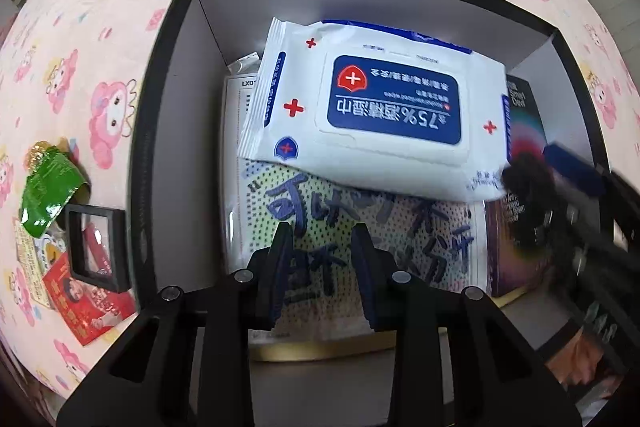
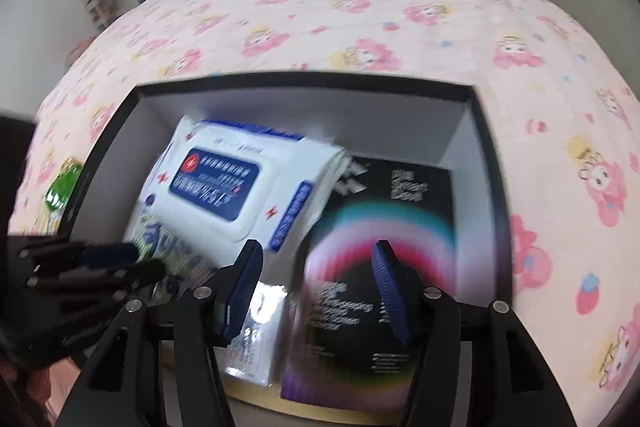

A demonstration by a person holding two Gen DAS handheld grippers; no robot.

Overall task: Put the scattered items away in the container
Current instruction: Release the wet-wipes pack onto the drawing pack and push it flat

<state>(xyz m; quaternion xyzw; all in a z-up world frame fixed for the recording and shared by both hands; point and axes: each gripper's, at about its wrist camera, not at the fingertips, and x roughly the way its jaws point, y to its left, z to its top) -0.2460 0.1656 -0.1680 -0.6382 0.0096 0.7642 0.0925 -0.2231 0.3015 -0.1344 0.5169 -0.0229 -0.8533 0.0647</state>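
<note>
over the near end of the black box [image 1: 160, 131] on a pink cartoon-print bed [image 1: 120, 7], the left gripper [image 1: 322, 251] and right gripper [image 2: 316, 267] hang with jaws apart, empty. inside, a wipes pack [image 1: 380, 107] lies on a dotted pouch [image 1: 360, 227], long axis across the box, beside a dark carton [image 2: 384, 219]. left of the box lie a green packet [image 1: 48, 191] and a small frame [image 1: 96, 247]; the far bed lies open toward cupboards.

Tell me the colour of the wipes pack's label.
Dark blue with white text and a red-and-white cross badge, on the white wipes pack; the left wrist view shows it best.
</note>
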